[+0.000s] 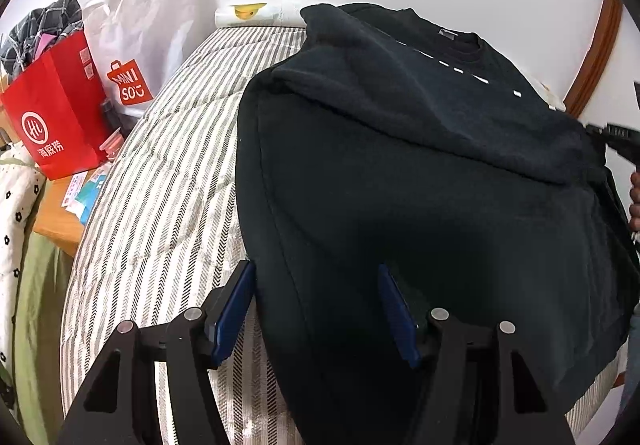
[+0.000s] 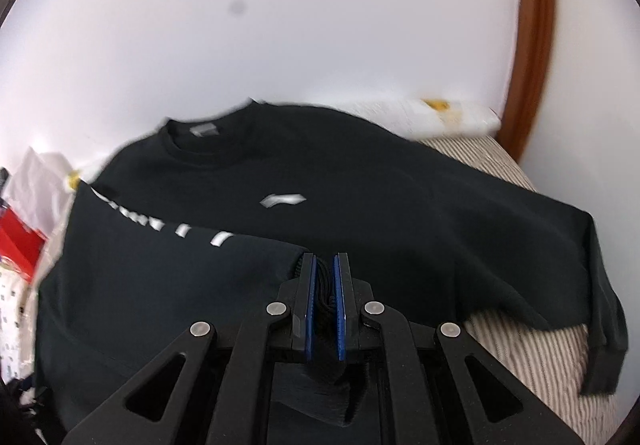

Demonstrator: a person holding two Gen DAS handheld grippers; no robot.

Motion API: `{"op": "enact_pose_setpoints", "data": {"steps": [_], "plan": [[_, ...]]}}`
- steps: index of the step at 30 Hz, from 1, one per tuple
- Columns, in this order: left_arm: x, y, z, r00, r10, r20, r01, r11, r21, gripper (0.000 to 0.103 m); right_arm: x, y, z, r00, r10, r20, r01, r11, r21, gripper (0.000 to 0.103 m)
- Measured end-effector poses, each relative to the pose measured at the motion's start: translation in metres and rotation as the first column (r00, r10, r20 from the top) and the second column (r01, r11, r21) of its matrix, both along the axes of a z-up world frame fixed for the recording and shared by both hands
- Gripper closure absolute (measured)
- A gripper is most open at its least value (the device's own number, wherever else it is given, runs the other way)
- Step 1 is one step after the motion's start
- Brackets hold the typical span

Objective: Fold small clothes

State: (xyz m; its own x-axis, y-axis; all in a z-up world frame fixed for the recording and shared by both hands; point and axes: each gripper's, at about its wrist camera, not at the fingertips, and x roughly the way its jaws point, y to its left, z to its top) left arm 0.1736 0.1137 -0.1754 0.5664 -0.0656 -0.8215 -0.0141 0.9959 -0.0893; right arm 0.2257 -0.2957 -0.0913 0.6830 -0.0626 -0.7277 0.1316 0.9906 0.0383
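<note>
Black sweatshirt [image 2: 360, 181] on striped bed [image 1: 160, 205], right gripper [image 2: 325, 265] fingers closed on its cuff, left gripper [image 1: 316, 277] fingers half open over the hem, holding nothing

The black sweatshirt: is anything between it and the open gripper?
Nothing visible. The left hand-held gripper hangs open right over the black sweatshirt, whose edge lies between its blue pads.

striped bedcover [image 1: 160, 205] bare, red bag [image 1: 56, 113] beyond
</note>
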Motion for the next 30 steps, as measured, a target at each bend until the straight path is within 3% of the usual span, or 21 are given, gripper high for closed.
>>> {"op": "enact_pose_setpoints", "data": {"steps": [5,8,13,18,25,30], "plan": [[-0.004,-0.002,0.0,1.0,-0.001,-0.007,0.001,1.0,0.008,0.042,-0.015,-0.018,-0.017,0.999,-0.033,-0.029,0.034,0.999,0.025,0.094],[-0.005,-0.002,0.0,1.0,0.006,-0.014,-0.006,1.0,0.007,0.042,-0.019,-0.024,-0.026,0.997,-0.048,-0.054,0.049,0.999,0.015,0.083],[-0.015,-0.002,0.001,1.0,0.01,-0.021,-0.01,1.0,-0.013,0.041,-0.04,-0.03,-0.029,0.994,-0.059,-0.09,0.055,0.997,-0.048,0.077],[-0.034,-0.004,0.004,1.0,-0.01,-0.014,0.01,1.0,-0.01,0.041,-0.091,-0.047,-0.031,0.989,-0.066,-0.134,0.054,0.995,-0.085,0.049],[-0.056,-0.01,0.004,1.0,-0.01,-0.011,0.01,1.0,-0.026,0.043,-0.172,-0.062,-0.051,0.981,-0.005,-0.195,0.013,0.999,0.039,0.04],[-0.075,-0.022,0.002,1.0,-0.03,-0.004,0.03,1.0,0.007,0.046,-0.219,-0.06,-0.065,0.978,0.02,-0.208,-0.002,0.996,0.086,0.039]]}}
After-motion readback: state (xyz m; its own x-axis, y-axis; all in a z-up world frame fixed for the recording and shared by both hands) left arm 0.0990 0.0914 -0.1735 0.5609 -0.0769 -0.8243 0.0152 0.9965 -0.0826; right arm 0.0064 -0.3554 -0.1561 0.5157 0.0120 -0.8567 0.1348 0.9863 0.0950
